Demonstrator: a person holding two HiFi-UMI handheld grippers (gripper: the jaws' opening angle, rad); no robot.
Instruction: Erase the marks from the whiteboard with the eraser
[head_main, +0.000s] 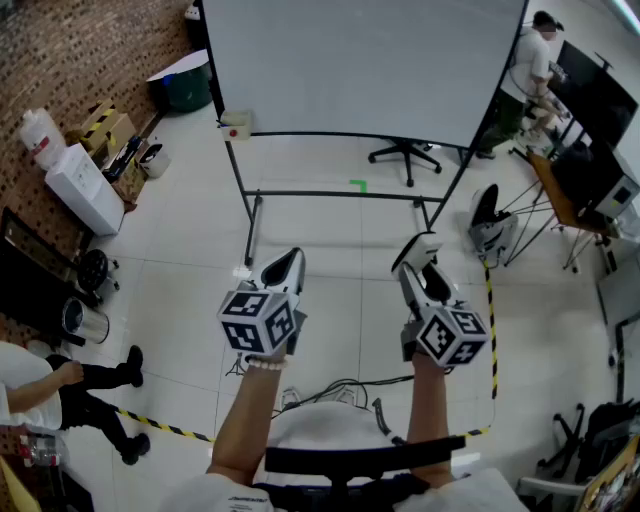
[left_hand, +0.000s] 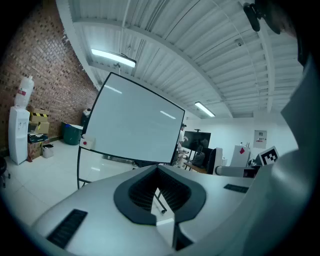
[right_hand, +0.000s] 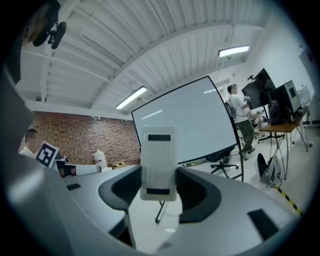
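The whiteboard (head_main: 360, 60) stands on a black wheeled frame ahead of me, and I can make out no marks on its grey-white face. It also fills the middle of the left gripper view as the whiteboard (left_hand: 130, 122) and of the right gripper view as the whiteboard (right_hand: 190, 125). My right gripper (head_main: 420, 258) is shut on a white rectangular eraser (right_hand: 158, 165), held upright between the jaws of the gripper (right_hand: 159, 192). The eraser (head_main: 417, 246) points toward the board, well short of it. My left gripper (head_main: 285, 268) is shut with nothing in the gripper (left_hand: 159, 192).
A black office chair (head_main: 405, 155) sits behind the board's frame. A person (head_main: 530, 70) stands at desks with monitors (head_main: 590, 110) at the right. Another person (head_main: 60, 385) sits at the lower left. Yellow-black tape (head_main: 490, 310) crosses the floor. A water dispenser (head_main: 85, 188) stands at the left.
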